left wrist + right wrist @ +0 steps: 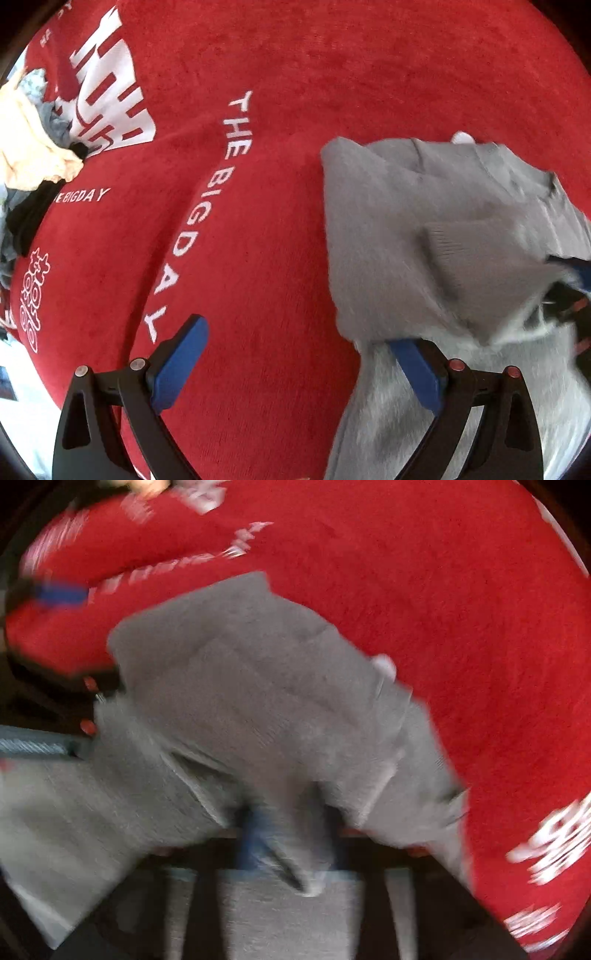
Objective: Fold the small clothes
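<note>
A small grey knitted garment lies partly folded on a red blanket with white lettering. My left gripper is open, its right blue pad under the garment's near edge, the left pad over bare blanket. In the blurred right wrist view the grey garment fills the middle. My right gripper looks shut on a fold of the grey cloth, which covers its fingers. The right gripper also shows at the right edge of the left wrist view, with cloth between its fingers.
A pile of small clothes, cream, grey and black, lies at the far left of the blanket. The left gripper shows at the upper left of the right wrist view. The blanket's edge and a pale floor lie at lower left.
</note>
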`<state>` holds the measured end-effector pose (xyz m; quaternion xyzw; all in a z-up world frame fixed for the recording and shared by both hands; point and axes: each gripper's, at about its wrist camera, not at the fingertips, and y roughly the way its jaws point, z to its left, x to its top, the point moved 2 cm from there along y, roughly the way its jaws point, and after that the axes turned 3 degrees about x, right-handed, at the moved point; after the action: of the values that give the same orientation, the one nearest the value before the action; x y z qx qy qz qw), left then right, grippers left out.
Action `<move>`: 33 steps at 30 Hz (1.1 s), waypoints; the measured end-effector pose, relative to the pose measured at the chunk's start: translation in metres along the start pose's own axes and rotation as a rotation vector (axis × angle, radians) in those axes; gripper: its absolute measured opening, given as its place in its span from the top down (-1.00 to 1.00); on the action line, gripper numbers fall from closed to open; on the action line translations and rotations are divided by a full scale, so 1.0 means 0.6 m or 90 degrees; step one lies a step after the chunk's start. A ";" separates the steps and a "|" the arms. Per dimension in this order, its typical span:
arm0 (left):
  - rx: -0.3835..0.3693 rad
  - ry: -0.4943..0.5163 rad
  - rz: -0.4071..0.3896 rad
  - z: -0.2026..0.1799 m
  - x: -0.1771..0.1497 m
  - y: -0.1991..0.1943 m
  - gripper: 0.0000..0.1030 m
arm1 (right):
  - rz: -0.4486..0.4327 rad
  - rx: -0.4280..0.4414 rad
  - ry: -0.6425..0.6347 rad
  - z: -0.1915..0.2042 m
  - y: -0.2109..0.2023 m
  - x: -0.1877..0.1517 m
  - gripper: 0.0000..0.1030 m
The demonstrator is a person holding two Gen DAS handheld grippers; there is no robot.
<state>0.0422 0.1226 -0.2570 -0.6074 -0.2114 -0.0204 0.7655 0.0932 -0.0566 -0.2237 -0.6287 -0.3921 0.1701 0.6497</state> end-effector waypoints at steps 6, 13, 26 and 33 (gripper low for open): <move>0.022 -0.014 0.001 0.008 0.009 0.011 -0.90 | -0.079 0.045 0.436 -0.212 -0.053 -0.095 0.76; 0.044 -0.006 -0.002 0.004 0.007 0.013 -0.90 | -0.030 0.205 0.687 -0.311 0.017 -0.241 0.62; 0.111 0.014 -0.034 -0.007 0.008 -0.002 -0.95 | -0.183 0.260 0.720 -0.364 -0.040 -0.199 0.84; 0.101 0.066 -0.051 -0.006 0.002 -0.010 -0.95 | -0.052 0.224 0.739 -0.362 0.043 -0.273 0.84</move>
<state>0.0425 0.1182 -0.2517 -0.5343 -0.1961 -0.0657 0.8196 0.1535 -0.3182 -0.2754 -0.4864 0.0362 -0.1631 0.8576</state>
